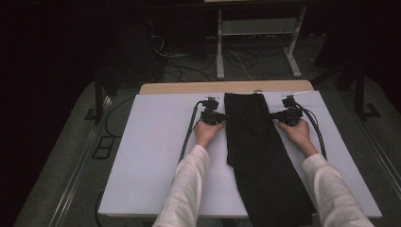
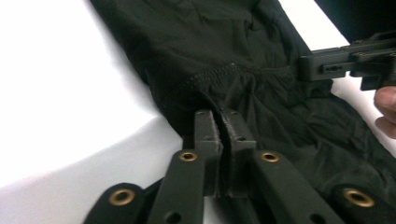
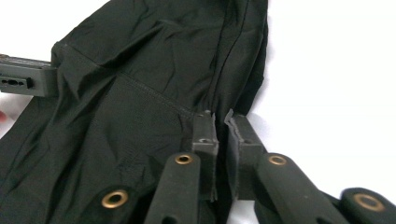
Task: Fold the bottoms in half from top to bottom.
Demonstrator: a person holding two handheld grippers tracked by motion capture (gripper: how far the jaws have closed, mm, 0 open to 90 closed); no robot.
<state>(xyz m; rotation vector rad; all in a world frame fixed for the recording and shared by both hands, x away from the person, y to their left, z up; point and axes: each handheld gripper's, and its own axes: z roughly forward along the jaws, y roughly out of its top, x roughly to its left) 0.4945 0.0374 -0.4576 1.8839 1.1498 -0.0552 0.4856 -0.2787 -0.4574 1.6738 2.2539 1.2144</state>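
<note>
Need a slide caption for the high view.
Left claw and right claw pinch opposite edges of long black fabric garment on white table.

In the high view the room lies dim from nine through twelve to three o'clock, while the white table [image 1: 156,156] is evenly lit from above. In both gripper views the table glares to blank white, while the black cloth [image 2: 224,42] stays murky. The nearest jaw arms at six o'clock are soft.
</note>
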